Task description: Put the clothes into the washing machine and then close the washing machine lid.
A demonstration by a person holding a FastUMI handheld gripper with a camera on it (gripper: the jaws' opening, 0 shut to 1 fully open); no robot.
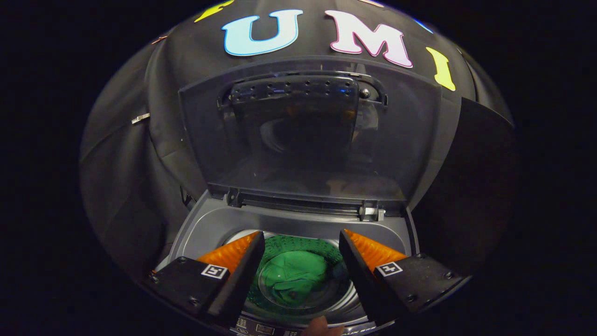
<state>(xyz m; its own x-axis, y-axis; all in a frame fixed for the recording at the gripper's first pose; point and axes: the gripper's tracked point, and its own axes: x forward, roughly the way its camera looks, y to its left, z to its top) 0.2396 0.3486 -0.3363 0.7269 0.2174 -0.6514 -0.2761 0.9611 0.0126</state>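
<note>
The gripper (301, 238) hung over the grey top-loading washing machine (205, 228), fingers spread wide and holding nothing. A crumpled green cloth (294, 277) sat down in the drum between them. The see-through hinged lid (308, 135) stood upright beyond.

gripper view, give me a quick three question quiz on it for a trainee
1. True or false: the washing machine lid is closed.
2. Where does the green garment lie? A) on the lid B) down in the drum C) between pressed fingers
3. Fill in: the gripper is ___ and holds nothing.

Key: 1 false, the lid stands raised; 2 B, beyond the fingers; 3 open.
</note>
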